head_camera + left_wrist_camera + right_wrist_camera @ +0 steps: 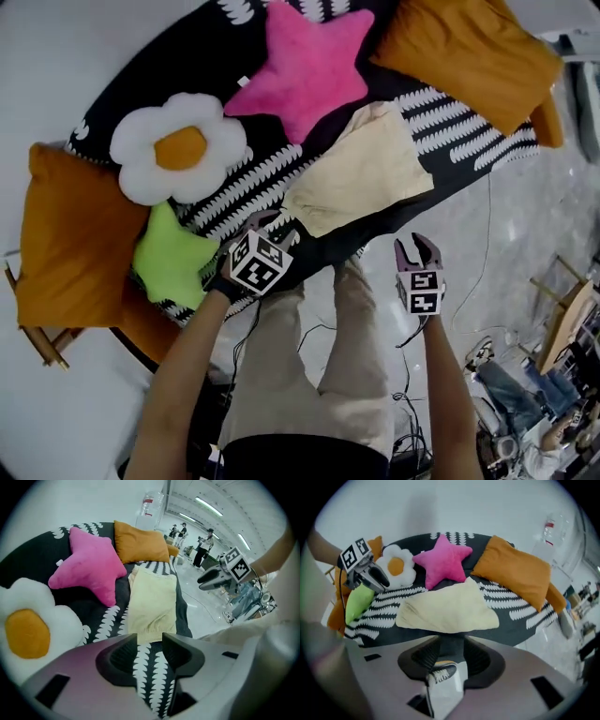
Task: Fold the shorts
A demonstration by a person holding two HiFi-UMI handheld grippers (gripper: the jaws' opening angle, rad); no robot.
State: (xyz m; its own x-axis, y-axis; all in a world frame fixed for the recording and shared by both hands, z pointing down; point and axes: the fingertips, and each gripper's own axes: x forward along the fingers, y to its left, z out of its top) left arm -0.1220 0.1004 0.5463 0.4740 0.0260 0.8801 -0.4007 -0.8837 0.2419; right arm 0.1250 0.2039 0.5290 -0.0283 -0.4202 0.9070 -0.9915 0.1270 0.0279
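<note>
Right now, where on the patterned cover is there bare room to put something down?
A bare patch of cover lies between the shorts and the right orange pillow; a narrower strip runs between the shorts and the egg pillow. The left side is crowded: egg pillow, green star pillow and left orange pillow sit packed together.

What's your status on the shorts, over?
Left gripper open, empty. Right gripper open, empty. Shorts lie on the patterned cover, apparently folded. Pink star cushion close beside.
</note>
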